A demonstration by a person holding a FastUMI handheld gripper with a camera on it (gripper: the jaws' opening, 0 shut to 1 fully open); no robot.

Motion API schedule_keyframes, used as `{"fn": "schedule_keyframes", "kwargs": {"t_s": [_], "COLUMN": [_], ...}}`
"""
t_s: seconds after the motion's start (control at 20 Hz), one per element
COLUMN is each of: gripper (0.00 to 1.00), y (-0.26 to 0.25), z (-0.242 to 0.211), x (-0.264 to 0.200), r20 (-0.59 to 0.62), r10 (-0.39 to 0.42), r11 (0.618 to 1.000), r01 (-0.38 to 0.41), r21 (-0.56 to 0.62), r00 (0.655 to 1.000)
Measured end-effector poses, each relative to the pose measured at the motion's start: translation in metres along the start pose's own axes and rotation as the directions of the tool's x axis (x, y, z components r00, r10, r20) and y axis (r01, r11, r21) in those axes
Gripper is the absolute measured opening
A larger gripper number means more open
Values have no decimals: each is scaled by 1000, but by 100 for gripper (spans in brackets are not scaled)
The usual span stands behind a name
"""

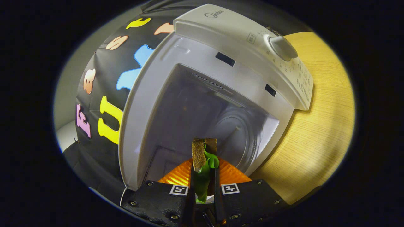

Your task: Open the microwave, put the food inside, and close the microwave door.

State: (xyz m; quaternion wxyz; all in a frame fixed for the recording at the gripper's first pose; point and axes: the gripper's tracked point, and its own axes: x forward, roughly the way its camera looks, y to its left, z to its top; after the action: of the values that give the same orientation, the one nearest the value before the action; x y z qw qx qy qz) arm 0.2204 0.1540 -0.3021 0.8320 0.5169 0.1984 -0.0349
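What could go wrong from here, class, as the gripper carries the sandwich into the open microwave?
1. The gripper pinches the sandwich by its edges, with lettuce hanging loose; the filling might slip out.
2. An orange plate lies just under the fingers at the microwave opening; the fingers could knock it.
3. The view is tilted, so the sandwich may land off the turntable.
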Motion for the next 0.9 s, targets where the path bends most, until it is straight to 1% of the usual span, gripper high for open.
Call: {"fn": "schedule_keyframes", "kwargs": {"t_s": [0.1,0.35,0.55,0.6,0.65,0.7,0.75,0.8,0.85,0.9], "gripper": [24,24,24,31,36,48,55,58,58,62], "y": [0,-11,-15,-16,-19,-27,-29,-28,-28,-18], "z": [1,0,-2,-3,0,-2,-1,0,1,4], "x": [6,24,25,24,22,22,20,15,12,8], "r20": [3,14,12,11,11,10,5,-3,-14,-13], "r10": [4,-40,-65,-83,-113,-143,-153,-161,-167,-125], "r11": [1000,999,998,996,994,989,988,986,985,991], "r01": [-4,39,65,83,113,143,153,161,166,124], "r21": [24,33,24,11,-6,-26,-36,-38,-41,-39], "r00": [1000,999,998,996,994,990,988,987,986,992]}}
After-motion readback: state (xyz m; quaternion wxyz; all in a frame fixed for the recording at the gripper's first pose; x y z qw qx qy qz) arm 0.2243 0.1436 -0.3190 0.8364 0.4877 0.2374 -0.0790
